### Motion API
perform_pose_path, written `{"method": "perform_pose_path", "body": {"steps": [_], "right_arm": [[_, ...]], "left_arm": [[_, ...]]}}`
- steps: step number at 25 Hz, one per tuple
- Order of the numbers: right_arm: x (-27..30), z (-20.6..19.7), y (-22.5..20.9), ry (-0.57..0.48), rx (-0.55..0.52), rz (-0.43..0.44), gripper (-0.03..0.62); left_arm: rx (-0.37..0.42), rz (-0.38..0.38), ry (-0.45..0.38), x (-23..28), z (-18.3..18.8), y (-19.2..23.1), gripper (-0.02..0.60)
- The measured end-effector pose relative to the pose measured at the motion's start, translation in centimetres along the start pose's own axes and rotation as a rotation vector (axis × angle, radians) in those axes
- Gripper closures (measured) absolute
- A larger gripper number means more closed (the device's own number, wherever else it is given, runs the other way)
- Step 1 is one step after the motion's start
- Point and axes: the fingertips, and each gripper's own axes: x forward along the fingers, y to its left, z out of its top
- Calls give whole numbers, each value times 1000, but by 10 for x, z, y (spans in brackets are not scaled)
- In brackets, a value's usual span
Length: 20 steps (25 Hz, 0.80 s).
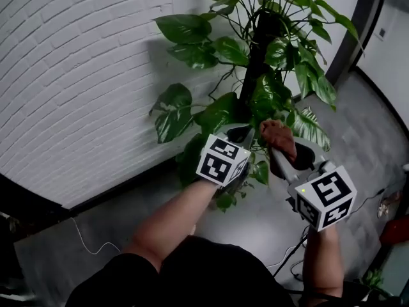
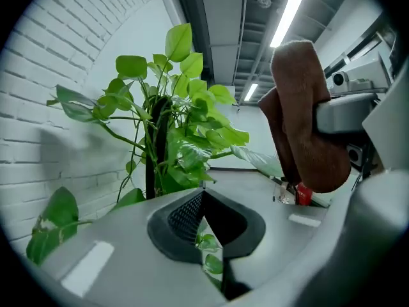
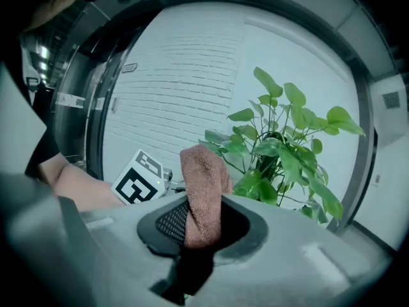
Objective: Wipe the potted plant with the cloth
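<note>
The potted plant [image 1: 255, 62] has broad green leaves climbing a dark pole and stands against the wall; it also shows in both gripper views [image 2: 179, 133] [image 3: 281, 152]. My right gripper [image 1: 281, 147] is shut on a brown cloth [image 1: 277, 135], which it holds up beside the lower leaves. In the right gripper view the cloth [image 3: 204, 171] sticks up from between the jaws. My left gripper [image 1: 240, 133] sits close to the left of it, tips among the low leaves, jaws shut with nothing seen between them. The left gripper view shows the cloth [image 2: 307, 120] at upper right.
A white brick wall [image 1: 77, 82] runs along the left behind the plant. The floor [image 1: 255, 222] is grey, with a thin cable [image 1: 86, 242] lying on it. A dark post [image 1: 358, 24] stands at the right, and a red object [image 1: 396, 229] lies at the right edge.
</note>
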Motion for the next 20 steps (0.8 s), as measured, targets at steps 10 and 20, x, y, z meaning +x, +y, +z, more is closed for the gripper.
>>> {"method": "perform_pose_path", "body": {"steps": [10, 20], "right_arm": [[65, 46, -67, 32, 45, -259, 530], [122, 30, -109, 177, 106, -361, 530]], "left_arm": [[5, -167, 31, 48, 7, 42, 572], [24, -284, 80, 69, 0, 63, 572]]}}
